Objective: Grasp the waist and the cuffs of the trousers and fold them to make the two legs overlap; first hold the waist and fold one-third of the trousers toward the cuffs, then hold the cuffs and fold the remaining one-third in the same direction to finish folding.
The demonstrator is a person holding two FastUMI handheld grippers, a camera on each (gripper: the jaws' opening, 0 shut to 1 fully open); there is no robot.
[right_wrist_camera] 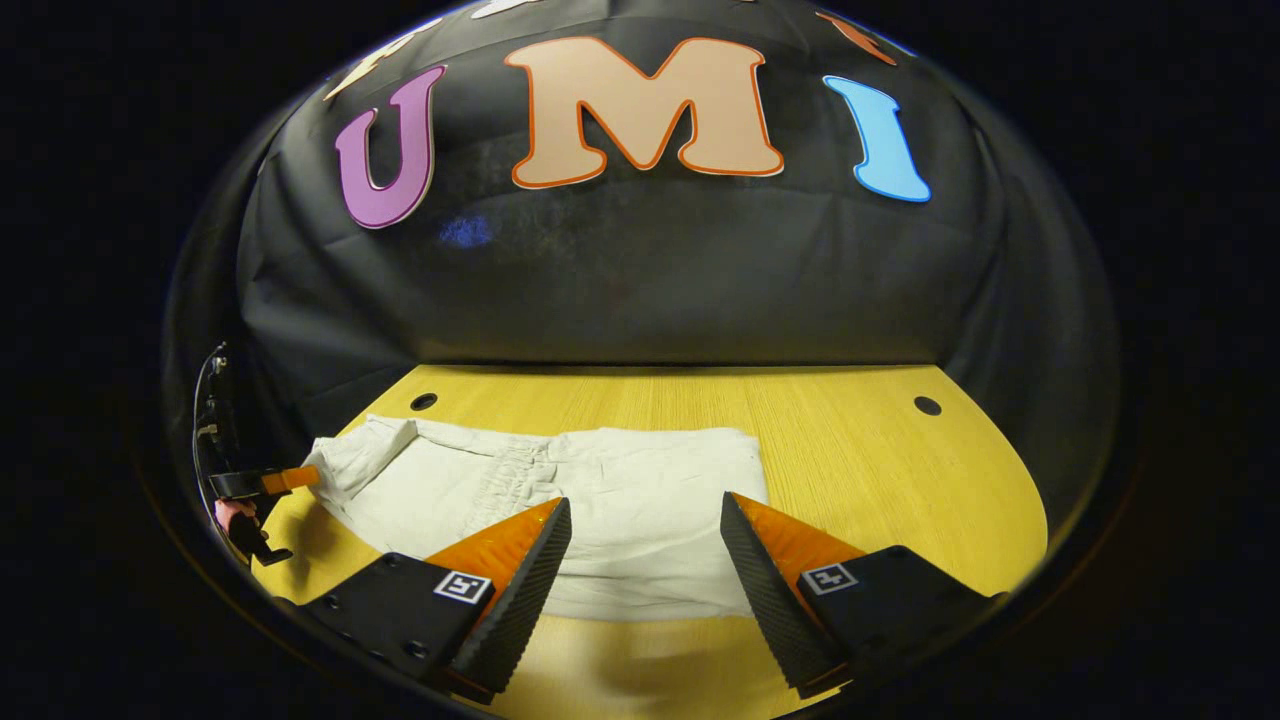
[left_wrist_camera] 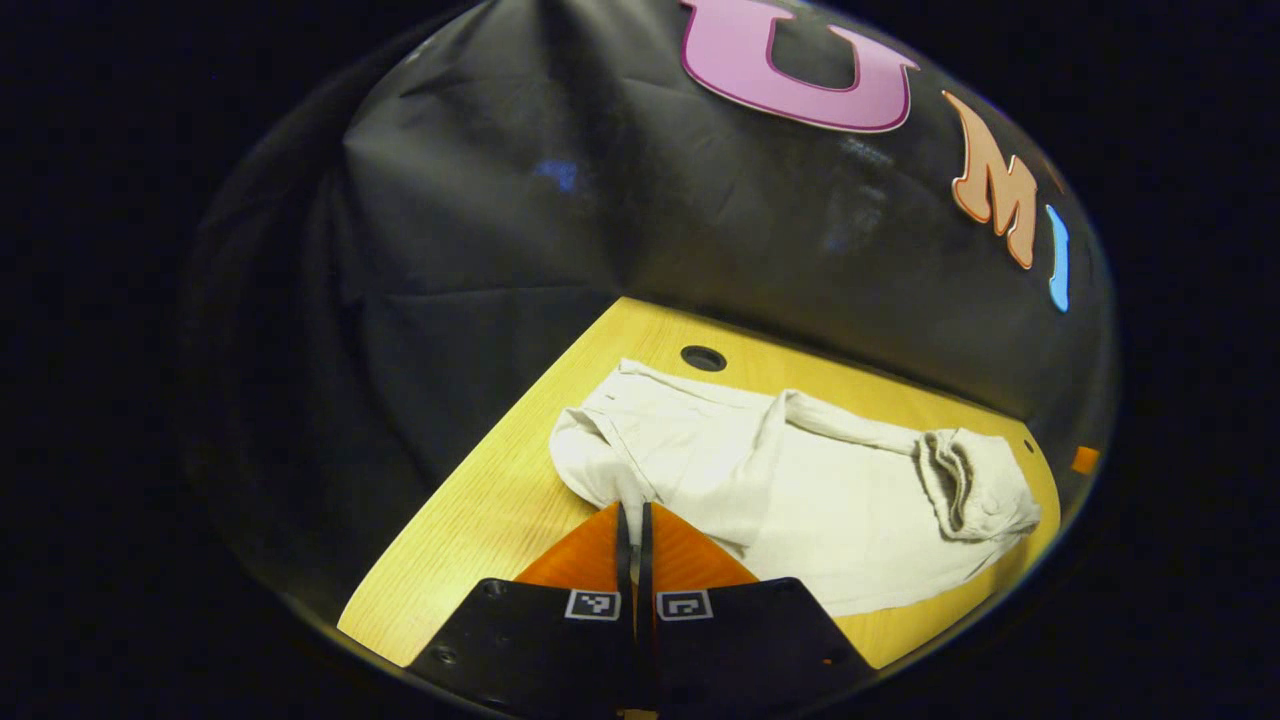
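Note:
White trousers [left_wrist_camera: 800,490] lie lengthwise on the wooden table [left_wrist_camera: 480,520], partly folded, with a rumpled bunch [left_wrist_camera: 975,485] at the far end. My left gripper [left_wrist_camera: 633,506] is shut, its tips pinching the near end of the cloth, which bulges up there. In the right gripper view the trousers [right_wrist_camera: 620,490] form a flat rectangle with a gathered band [right_wrist_camera: 510,470] in the middle. My right gripper [right_wrist_camera: 645,502] hovers open over their near edge, nothing between its fingers. The left gripper [right_wrist_camera: 268,482], held by a hand [right_wrist_camera: 235,512], meets the raised left corner of the cloth.
The table has round holes [right_wrist_camera: 424,401] [right_wrist_camera: 927,405] near its back edge, with another hole [left_wrist_camera: 703,357] just behind the trousers. Black cloth walls stand close behind and to the sides. Bare wood [right_wrist_camera: 880,470] lies to the right of the trousers.

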